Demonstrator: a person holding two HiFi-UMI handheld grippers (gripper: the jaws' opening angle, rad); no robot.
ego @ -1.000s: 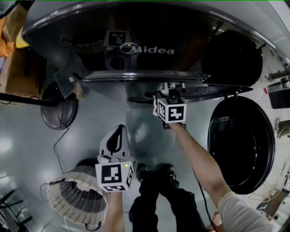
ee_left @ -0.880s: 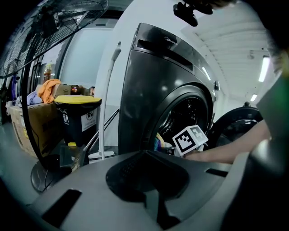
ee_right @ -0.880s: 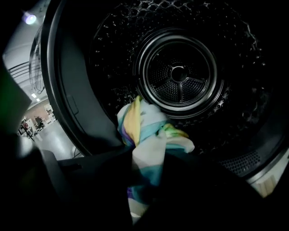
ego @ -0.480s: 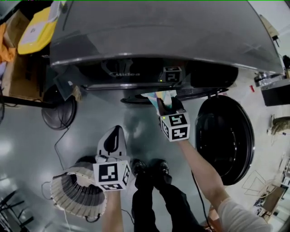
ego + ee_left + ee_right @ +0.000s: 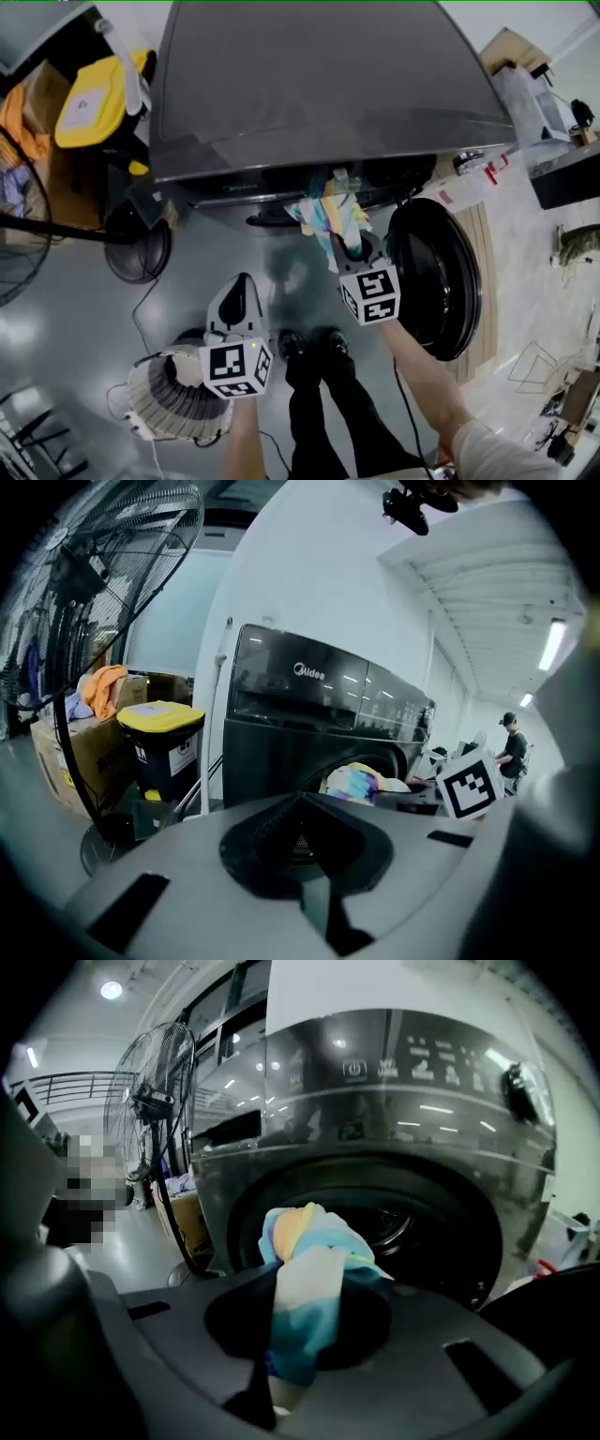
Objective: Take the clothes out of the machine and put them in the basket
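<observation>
The dark front-loading washing machine (image 5: 309, 103) fills the top of the head view, and its round door (image 5: 436, 281) hangs open to the right. My right gripper (image 5: 349, 246) is shut on a bunched cloth (image 5: 328, 214) in blue, yellow and white, held just outside the drum mouth (image 5: 412, 1222). In the right gripper view the cloth (image 5: 309, 1241) spills over the jaws of the right gripper (image 5: 305, 1288). My left gripper (image 5: 246, 278) is shut and holds nothing, lower left, above the ribbed laundry basket (image 5: 169, 403). The left gripper view shows the left gripper (image 5: 300, 803), the machine (image 5: 309, 724) and the cloth (image 5: 361, 782) ahead.
A standing fan (image 5: 103, 583) has its base (image 5: 136, 253) left of the machine. A yellow-lidded bin (image 5: 94, 98) and cardboard boxes (image 5: 80, 752) stand further left. The person's shoes (image 5: 314, 345) are between the grippers. A cable (image 5: 141, 309) lies on the glossy floor.
Both grippers have risen. The right one has drawn the coloured cloth out of the drum and away from the machine's front. The head camera has lifted, showing the machine's top.
</observation>
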